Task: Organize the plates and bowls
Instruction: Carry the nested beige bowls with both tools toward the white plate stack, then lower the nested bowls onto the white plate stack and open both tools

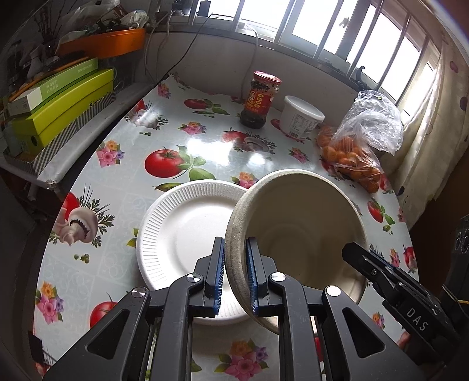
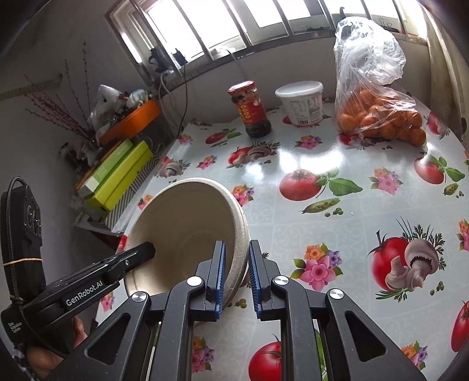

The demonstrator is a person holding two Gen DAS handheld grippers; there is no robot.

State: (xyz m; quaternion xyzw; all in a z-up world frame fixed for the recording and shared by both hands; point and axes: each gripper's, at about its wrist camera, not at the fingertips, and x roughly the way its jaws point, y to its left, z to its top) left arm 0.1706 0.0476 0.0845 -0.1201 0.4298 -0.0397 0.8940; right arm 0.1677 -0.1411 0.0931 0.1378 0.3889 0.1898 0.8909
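Beige bowl up off the table, tilted, clamped at opposite rims by the left gripper and right gripper.
"GenRobot.AI" and "DAS" show on the tools; white ribbed plate lies below on the tomato-print tablecloth, barred window behind.

Open centre, clutter at the far edge and left side

Glossy vegetable-print tablecloth lies bare across the middle and near right. Far edge blocked by a red-lidded glass sauce jar, white lidded plastic tub and clear plastic bag of oranges, standing in a row under the window. Left side hemmed by stacked lime-green boxes. White ribbed foam plate occupies the near left, partly overlapped by the lifted beige fibre bowl.
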